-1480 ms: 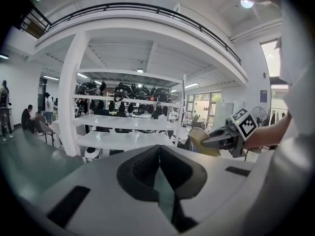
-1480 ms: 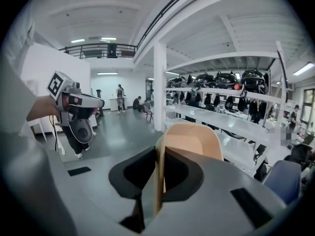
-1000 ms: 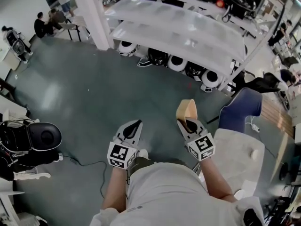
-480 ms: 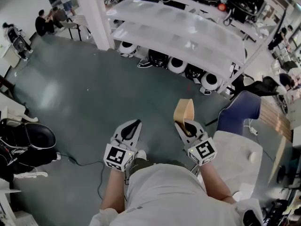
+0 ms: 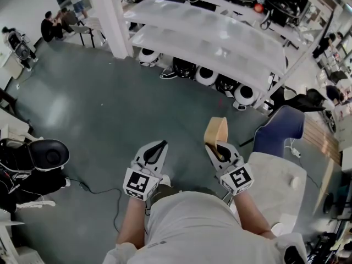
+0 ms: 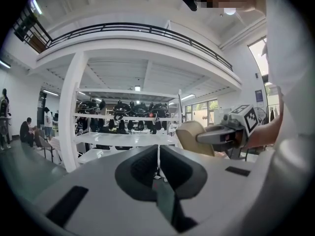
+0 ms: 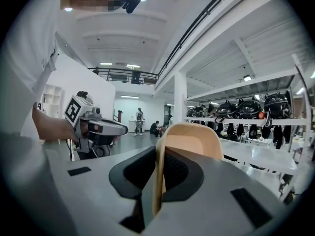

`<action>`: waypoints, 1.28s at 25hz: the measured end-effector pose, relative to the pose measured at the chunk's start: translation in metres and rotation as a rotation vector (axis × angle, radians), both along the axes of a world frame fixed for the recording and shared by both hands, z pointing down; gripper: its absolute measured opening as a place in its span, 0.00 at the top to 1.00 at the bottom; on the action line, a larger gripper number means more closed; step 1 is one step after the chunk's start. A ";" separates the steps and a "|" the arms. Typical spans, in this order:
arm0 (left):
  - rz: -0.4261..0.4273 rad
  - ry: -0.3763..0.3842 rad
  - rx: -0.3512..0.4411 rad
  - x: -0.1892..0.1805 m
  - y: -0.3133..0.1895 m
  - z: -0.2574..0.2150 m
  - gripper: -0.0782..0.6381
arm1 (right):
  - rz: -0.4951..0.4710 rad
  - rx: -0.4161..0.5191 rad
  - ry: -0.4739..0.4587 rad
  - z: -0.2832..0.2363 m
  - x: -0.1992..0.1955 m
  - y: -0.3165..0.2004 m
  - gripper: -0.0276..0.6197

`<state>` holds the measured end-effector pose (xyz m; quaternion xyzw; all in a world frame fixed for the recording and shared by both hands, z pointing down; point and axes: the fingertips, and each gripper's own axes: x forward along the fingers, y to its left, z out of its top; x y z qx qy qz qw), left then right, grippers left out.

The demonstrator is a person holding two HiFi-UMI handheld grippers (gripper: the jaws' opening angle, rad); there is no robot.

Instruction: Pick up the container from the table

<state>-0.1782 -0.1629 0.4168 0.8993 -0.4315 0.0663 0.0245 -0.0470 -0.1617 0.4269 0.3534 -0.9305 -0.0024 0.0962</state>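
Right gripper is seen right of centre in the head view, jaws closed on a tan container. One thin wall of the container is pinched between the pads; this is shown edge-on in the right gripper view, with the rest of the container sticking out past the jaw tips. The container is held in the air over the grey-green floor, clear of the white table at lower right.

Left gripper is held just left of it, the two apart. Its jaws are seen pressed together in the left gripper view, with nothing between them.

A blue chair is placed just right of the container in the frame, at the table's far end. White shelves are spread across the top, with dark round things lined up beneath; what they are cannot be told. A white pillar is seen upper left, with seated people beyond it. A black case is set at the left edge, and a black cable is trailed over the floor from it.
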 end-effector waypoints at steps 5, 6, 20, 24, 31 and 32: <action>0.002 0.003 -0.002 0.001 0.001 -0.002 0.89 | 0.005 -0.010 -0.002 0.002 0.001 0.003 0.89; 0.002 0.000 -0.005 0.001 0.001 -0.002 0.89 | 0.005 -0.011 -0.003 0.002 0.000 0.004 0.89; 0.009 -0.014 -0.022 0.000 0.009 0.005 0.89 | 0.011 -0.016 0.000 0.012 -0.002 0.014 0.90; 0.013 -0.016 -0.026 0.001 0.010 0.005 0.89 | 0.018 -0.021 -0.003 0.013 0.000 0.015 0.90; 0.012 -0.023 -0.031 0.003 0.015 0.008 0.89 | 0.020 -0.029 -0.005 0.017 0.001 0.019 0.90; 0.011 -0.026 -0.030 0.002 0.015 0.009 0.89 | 0.020 -0.030 -0.005 0.017 0.001 0.020 0.90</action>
